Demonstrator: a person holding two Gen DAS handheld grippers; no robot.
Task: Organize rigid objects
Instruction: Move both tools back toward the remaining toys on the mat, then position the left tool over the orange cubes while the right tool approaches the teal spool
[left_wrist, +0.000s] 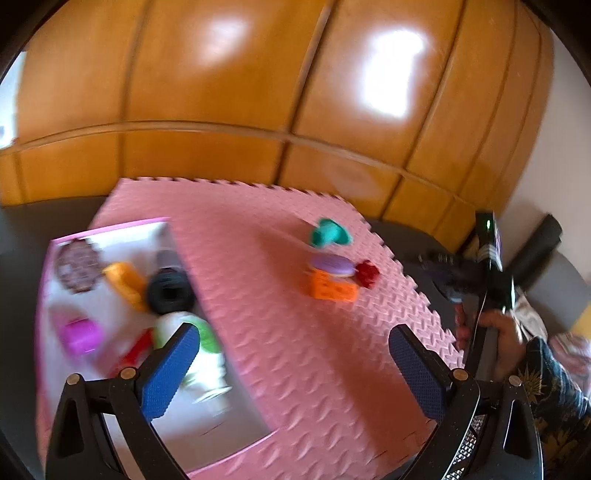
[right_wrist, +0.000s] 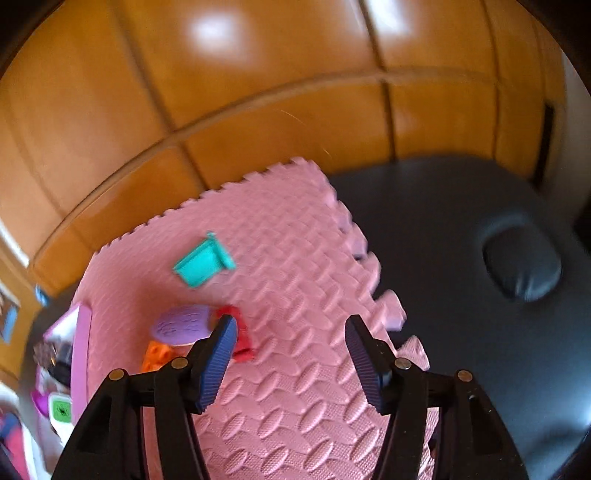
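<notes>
Toys fill the pink box (left_wrist: 48, 258) left of your empty, spread left claw (left_wrist: 295, 369); four remain ahead on the mat (left_wrist: 277, 332).

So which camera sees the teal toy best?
The right wrist view: the teal toy looks bigger there, with its flat boxy shape and rim clear on the pink mat. The left wrist view shows it smaller, farther away and blurrier.

Left gripper (left_wrist: 293, 363): jaws spread wide, nothing between the blue pads (left_wrist: 170, 373), lower centre of the left wrist view. Right gripper (right_wrist: 290, 356): jaws likewise apart and unloaded, lower centre of the right wrist view. Person's right hand (left_wrist: 495, 332) grips its handle at the right edge of the left wrist view.
</notes>
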